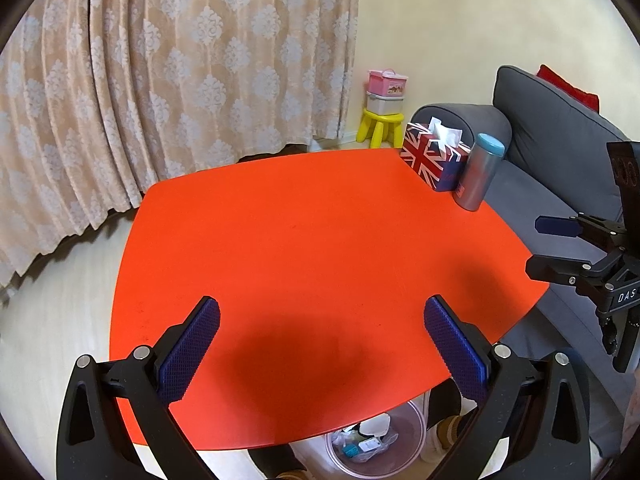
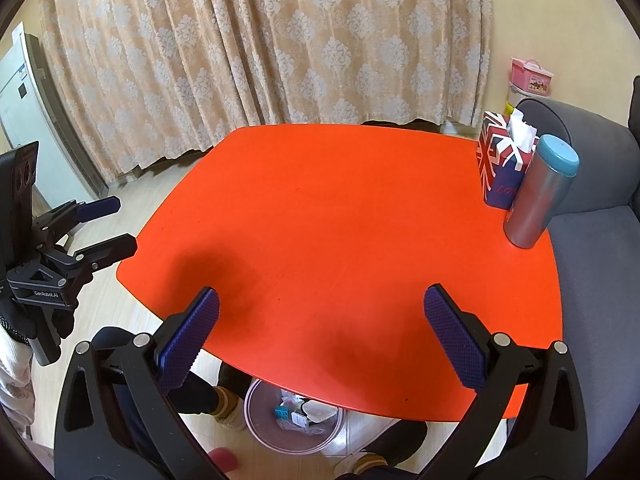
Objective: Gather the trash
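My left gripper (image 1: 320, 320) hovers open over the near part of the orange table (image 1: 304, 240), nothing between its blue pads. My right gripper (image 2: 320, 312) is open too, above the table's (image 2: 340, 208) near edge, also seen at the right of the left wrist view (image 1: 534, 246). The left gripper (image 2: 120, 224) shows at the left of the right wrist view, open, off the table's left side. Below the near table edge stands a clear trash bin (image 1: 376, 446) (image 2: 294, 420) holding several wrappers and scraps. No loose trash shows on the tabletop.
A Union Jack tissue box (image 1: 432, 156) (image 2: 504, 160) and a grey flask with a blue lid (image 1: 480, 172) (image 2: 540, 192) stand at the table's far right corner. A grey sofa (image 1: 560, 152) runs along the right. A person's slippered feet (image 2: 230, 404) flank the bin. Curtains (image 1: 160, 80) hang behind.
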